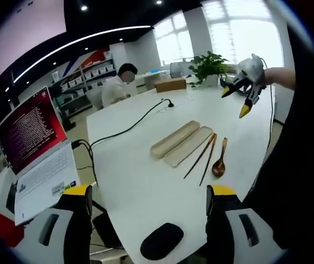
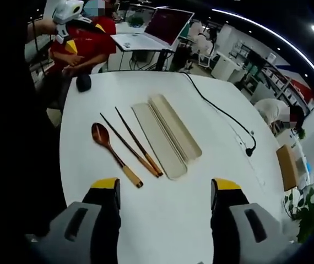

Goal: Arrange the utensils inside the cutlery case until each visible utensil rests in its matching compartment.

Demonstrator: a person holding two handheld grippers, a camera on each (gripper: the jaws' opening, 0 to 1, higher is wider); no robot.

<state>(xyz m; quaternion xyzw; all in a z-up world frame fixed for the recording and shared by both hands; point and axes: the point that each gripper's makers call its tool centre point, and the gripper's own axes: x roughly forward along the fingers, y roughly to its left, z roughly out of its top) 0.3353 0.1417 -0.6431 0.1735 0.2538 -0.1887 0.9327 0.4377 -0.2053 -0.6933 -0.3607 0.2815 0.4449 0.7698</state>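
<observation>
The white table [image 2: 212, 165] carries everything. In the right gripper view, the right gripper [image 2: 165, 192] hovers above the table's near edge with jaws wide apart, holding nothing. In the left gripper view, the left gripper [image 1: 146, 198] hangs likewise over the opposite end, jaws wide and empty, and the right gripper [image 1: 244, 88] shows far off, raised above the table.

The open cutlery case [image 2: 168, 135] lies mid-table in two beige halves set side by side, touching. Just beside it lie the two chopsticks [image 2: 132, 143], and beyond them the wooden spoon [image 2: 110, 146], all outside the case.

A laptop [image 1: 36, 154] with a red screen sits on a neighbouring desk, a black mouse [image 1: 161, 241] near the table edge, and a black cable [image 2: 217, 110] across the tabletop. A potted plant [image 1: 209, 66] stands at the far end.
</observation>
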